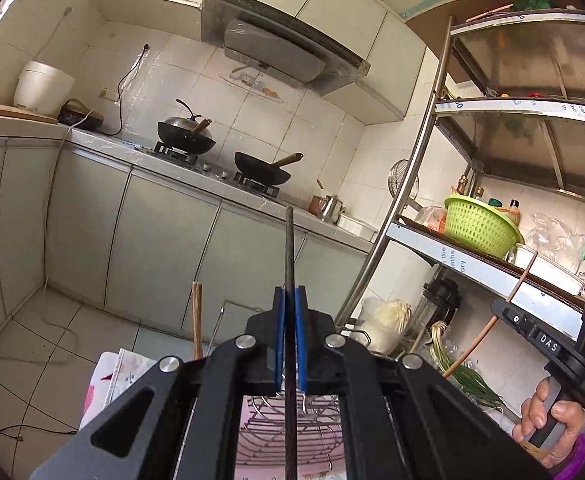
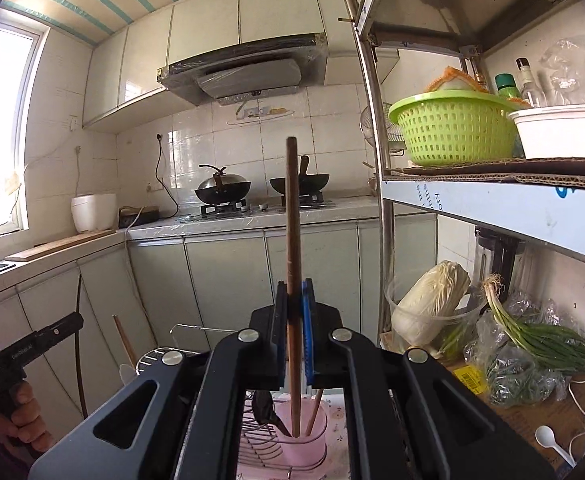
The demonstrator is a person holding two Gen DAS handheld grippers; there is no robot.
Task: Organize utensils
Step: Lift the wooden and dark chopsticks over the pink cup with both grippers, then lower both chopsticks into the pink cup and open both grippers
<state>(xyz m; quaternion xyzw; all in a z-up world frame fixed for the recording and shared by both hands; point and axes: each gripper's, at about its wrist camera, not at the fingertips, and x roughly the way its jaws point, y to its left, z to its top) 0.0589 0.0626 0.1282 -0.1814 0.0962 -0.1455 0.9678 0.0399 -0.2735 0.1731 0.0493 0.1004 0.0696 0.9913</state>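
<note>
My left gripper [image 1: 290, 290] is shut on a thin dark chopstick [image 1: 290, 248] that stands upright between its blue pads. Below it lies a wire dish rack [image 1: 288, 432]. My right gripper [image 2: 294, 284] is shut on a brown wooden chopstick [image 2: 292, 208], also upright. Its lower end lines up with the mouth of a pink cup [image 2: 306, 440]; whether it is inside I cannot tell. The cup holds another wooden stick [image 2: 314, 410] and a black utensil [image 2: 268, 412]. Each gripper shows in the other's view: the right gripper [image 1: 506, 306] at the right edge, the left gripper [image 2: 74, 322] at the left edge.
A steel shelf unit [image 2: 388, 240] stands close on the right with a green basket [image 2: 452, 132], a cabbage [image 2: 432, 304], green onions [image 2: 540, 340] and a white spoon [image 2: 548, 438]. Across the floor is a counter [image 2: 252, 216] with two woks. A wooden-handled spoon [image 2: 123, 344] leans near the rack.
</note>
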